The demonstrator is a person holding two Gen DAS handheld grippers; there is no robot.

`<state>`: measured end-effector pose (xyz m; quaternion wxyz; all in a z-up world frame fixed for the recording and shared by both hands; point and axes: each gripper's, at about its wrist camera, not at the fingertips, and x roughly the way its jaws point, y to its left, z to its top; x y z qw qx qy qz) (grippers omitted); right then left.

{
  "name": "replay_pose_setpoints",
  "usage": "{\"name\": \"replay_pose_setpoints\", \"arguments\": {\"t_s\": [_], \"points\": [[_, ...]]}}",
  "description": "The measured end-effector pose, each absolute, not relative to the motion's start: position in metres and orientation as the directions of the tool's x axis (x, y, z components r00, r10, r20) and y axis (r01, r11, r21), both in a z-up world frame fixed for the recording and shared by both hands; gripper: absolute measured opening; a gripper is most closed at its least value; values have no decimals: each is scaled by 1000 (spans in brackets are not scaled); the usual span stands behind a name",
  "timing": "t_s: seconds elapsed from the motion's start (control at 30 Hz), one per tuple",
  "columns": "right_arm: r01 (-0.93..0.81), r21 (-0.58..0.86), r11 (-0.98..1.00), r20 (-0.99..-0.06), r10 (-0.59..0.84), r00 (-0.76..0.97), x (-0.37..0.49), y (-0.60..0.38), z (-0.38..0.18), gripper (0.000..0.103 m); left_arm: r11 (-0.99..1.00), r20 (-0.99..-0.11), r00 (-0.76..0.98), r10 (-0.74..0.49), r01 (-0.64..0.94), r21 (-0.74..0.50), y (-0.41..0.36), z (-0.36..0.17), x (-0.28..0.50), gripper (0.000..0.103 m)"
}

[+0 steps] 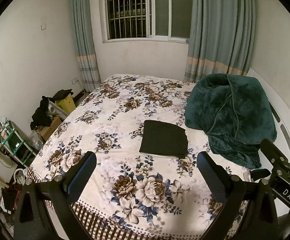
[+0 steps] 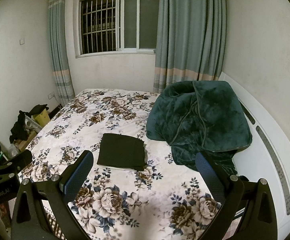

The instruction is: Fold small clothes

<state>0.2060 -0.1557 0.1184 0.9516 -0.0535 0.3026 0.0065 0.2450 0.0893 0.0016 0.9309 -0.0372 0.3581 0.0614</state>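
A dark folded garment lies flat in the middle of the floral bedspread, on top of a white folded piece whose edge shows under it. It also shows in the right wrist view. My left gripper is open and empty, held above the bed's near edge, short of the garment. My right gripper is open and empty, also short of the garment and apart from it. The right gripper's body shows at the right edge of the left wrist view.
A dark green plush blanket is heaped at the bed's right side, next to the white headboard. Boxes, dark clothes and a shelf crowd the floor left of the bed. A window and curtains stand behind.
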Motion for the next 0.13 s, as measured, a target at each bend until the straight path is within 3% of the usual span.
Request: {"name": "replay_pose_setpoints", "arguments": {"t_s": [0.13], "points": [[-42,-96,994,-576,-21,817,205,-155,118,103,989,-664,741,97,-148,-20,93,6,241,103]]}}
